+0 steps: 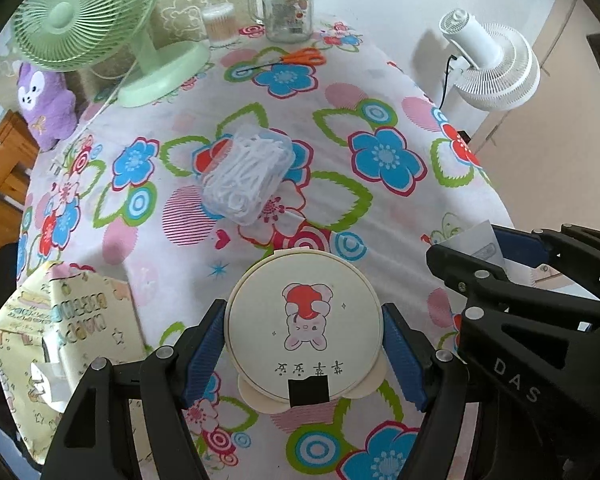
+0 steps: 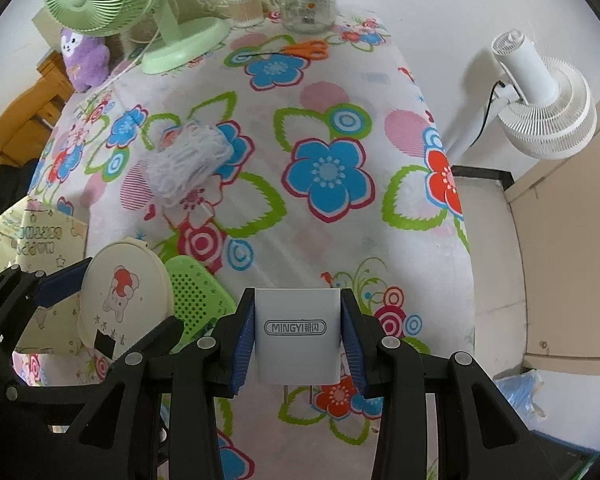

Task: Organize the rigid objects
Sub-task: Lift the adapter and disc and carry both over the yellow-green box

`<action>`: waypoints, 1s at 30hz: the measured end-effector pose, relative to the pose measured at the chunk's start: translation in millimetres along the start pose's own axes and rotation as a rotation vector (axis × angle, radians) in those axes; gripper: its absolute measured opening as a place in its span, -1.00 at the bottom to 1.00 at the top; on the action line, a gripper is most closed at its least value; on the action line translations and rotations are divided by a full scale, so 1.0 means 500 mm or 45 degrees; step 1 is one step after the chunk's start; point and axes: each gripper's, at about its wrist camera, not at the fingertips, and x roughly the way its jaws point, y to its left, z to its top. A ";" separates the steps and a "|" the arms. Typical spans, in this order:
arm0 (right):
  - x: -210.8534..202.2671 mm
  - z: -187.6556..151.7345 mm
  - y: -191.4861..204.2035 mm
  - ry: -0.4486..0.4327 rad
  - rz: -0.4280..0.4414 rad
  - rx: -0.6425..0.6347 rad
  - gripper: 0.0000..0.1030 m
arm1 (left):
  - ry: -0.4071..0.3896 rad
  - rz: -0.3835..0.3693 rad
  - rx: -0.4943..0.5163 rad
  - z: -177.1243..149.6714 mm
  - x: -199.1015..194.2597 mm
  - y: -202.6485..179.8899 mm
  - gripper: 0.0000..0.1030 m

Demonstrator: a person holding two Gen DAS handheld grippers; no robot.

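Two fans (image 1: 80,12) (image 2: 548,104) flank the flowered table (image 2: 340,240).

Plain white walls (image 2: 420,8) all round, evenly daylit. Table under a bright floral cloth (image 1: 380,160). White standing fan (image 2: 548,100) at the right by a beige panel (image 2: 572,248). Wooden furniture (image 1: 4,176) at the left edge. Pale floor (image 2: 496,264) below.

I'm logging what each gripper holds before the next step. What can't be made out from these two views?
- Left wrist view: the right gripper covers most of the white charger.
- Right wrist view: the round case hides part of the green perforated thing.
- Both views: the glass jar is cut off by the top edge.
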 end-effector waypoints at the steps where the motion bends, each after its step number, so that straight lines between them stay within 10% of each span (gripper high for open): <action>1: -0.004 -0.001 0.002 -0.004 0.004 0.002 -0.18 | -0.004 0.001 -0.005 -0.002 -0.005 0.002 0.49; 30: -0.149 -0.015 0.073 -0.134 -0.018 0.018 -0.17 | -0.120 -0.017 -0.034 -0.034 -0.146 0.053 0.49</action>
